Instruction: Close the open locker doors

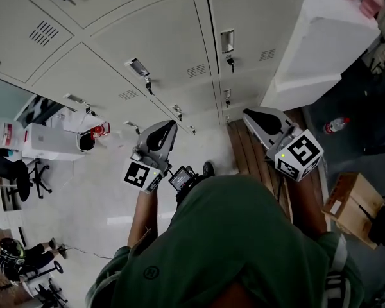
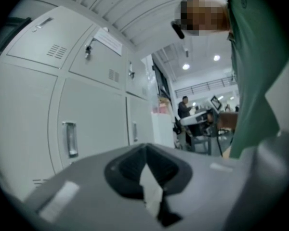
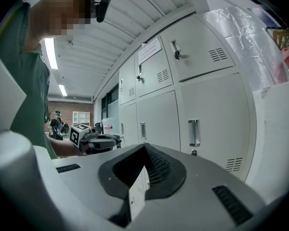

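A bank of white locker doors (image 1: pixel 160 43) fills the top of the head view, and every door I can see lies flush with its frame. My left gripper (image 1: pixel 169 125) is held near my body, its jaws together and empty, pointing at the lockers' base. My right gripper (image 1: pixel 246 113) hangs over the bench, also shut on nothing. The left gripper view has its jaw tips (image 2: pixel 145 146) meeting, with shut doors (image 2: pixel 86 119) behind. In the right gripper view the tips (image 3: pixel 144 146) meet too, before doors with recessed handles (image 3: pixel 193 132).
A slatted wooden bench (image 1: pixel 244 151) runs along the lockers' foot. A tall white cabinet (image 1: pixel 321 43) stands at the right, with a bottle (image 1: pixel 335 125) and a cardboard box (image 1: pixel 350 204) on the dark floor. An office chair (image 1: pixel 16 172) and a white box (image 1: pixel 51 140) are at left.
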